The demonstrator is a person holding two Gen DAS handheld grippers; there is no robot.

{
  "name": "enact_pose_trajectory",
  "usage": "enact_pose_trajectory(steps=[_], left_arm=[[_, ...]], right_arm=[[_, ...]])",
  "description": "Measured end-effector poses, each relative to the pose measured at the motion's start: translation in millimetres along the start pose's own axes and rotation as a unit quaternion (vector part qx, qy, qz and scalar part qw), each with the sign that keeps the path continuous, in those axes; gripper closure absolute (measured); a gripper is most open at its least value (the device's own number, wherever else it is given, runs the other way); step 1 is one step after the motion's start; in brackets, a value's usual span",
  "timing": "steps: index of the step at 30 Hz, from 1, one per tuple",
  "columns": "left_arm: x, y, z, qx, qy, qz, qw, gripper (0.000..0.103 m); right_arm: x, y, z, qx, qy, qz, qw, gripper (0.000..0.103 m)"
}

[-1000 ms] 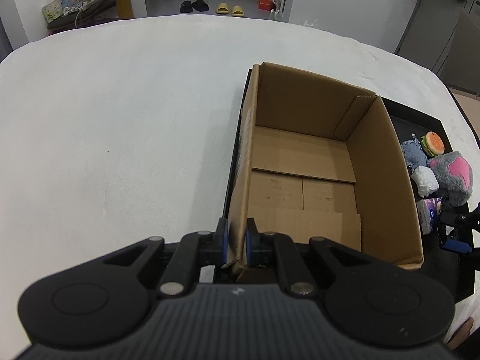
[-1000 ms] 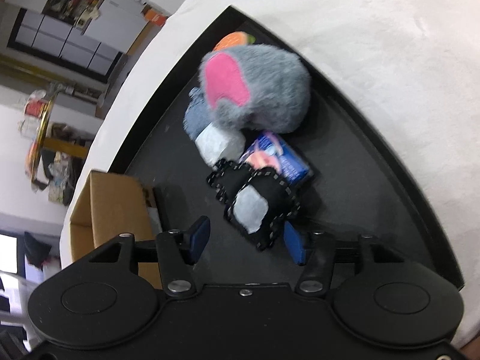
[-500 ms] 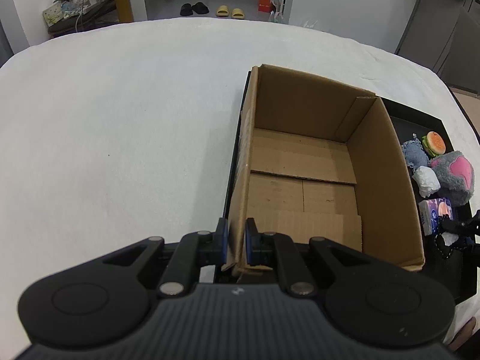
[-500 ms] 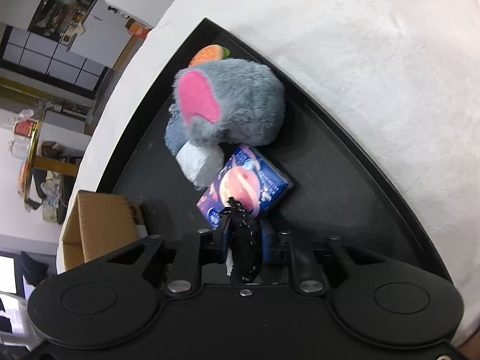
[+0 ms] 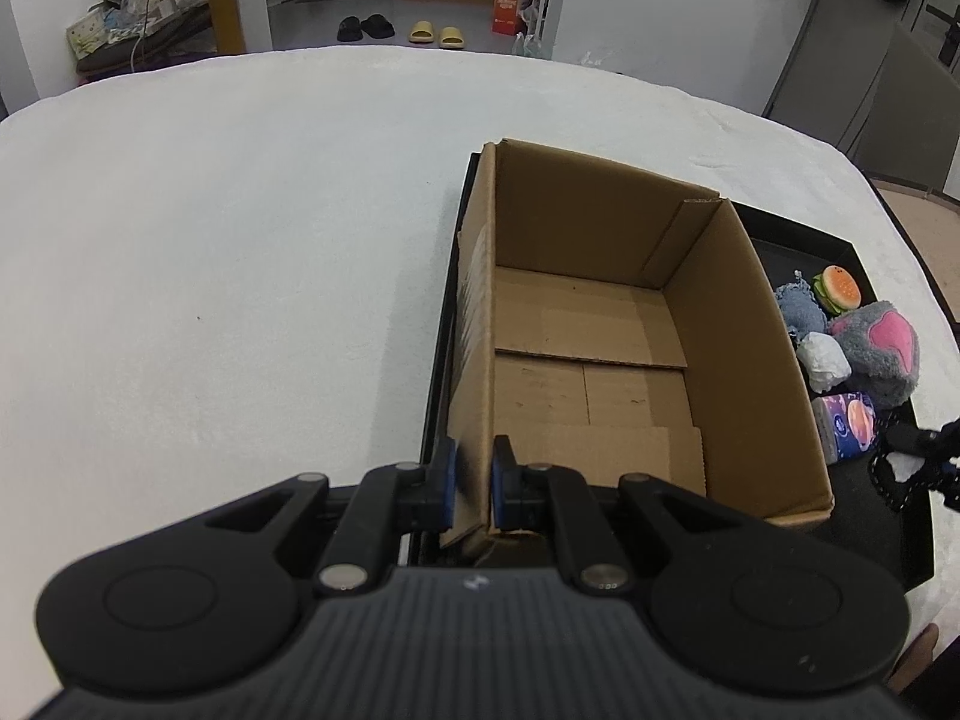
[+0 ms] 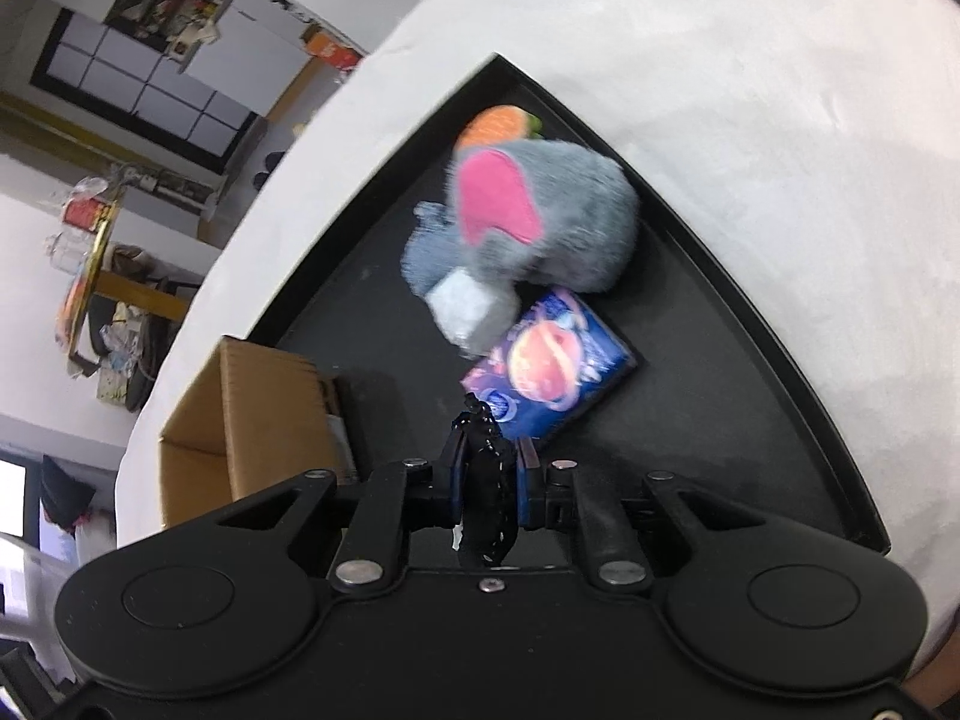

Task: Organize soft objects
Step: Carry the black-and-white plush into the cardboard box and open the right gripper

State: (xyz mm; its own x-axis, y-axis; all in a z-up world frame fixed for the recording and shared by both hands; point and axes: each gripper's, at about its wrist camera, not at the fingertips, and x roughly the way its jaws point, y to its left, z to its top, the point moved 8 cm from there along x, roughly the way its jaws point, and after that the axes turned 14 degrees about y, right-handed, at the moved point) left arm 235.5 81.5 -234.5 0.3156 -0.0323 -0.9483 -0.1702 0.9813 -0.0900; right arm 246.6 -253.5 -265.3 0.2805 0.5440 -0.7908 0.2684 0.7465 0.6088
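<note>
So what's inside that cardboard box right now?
Nothing shows inside the cardboard box: only its bare floor flaps. The left gripper hides the near-left corner. The toys lie outside it on the black tray.

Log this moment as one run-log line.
left gripper: shut on box wall | right gripper: shut on black pouch above tray | box: empty | plush, tissue pack: on tray

Both wrist views close, downward; share cardboard box (image 5: 606, 354).
</note>
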Motion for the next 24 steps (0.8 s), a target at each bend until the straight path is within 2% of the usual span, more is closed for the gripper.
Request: enact_pose_trajectory(steps=[13, 24], left_arm=[[2, 3, 1, -0.008, 0.013, -0.009, 0.9998, 0.092], [4, 6, 2, -0.025, 0.010, -0.019, 0.9995, 0.092]], right_arm=[[-17, 82, -6, -0.104, -0.027, 0.003, 0.994, 0.087], [-8, 133, -21, -0.175, -0.039, -0.018, 0.984, 0.087]])
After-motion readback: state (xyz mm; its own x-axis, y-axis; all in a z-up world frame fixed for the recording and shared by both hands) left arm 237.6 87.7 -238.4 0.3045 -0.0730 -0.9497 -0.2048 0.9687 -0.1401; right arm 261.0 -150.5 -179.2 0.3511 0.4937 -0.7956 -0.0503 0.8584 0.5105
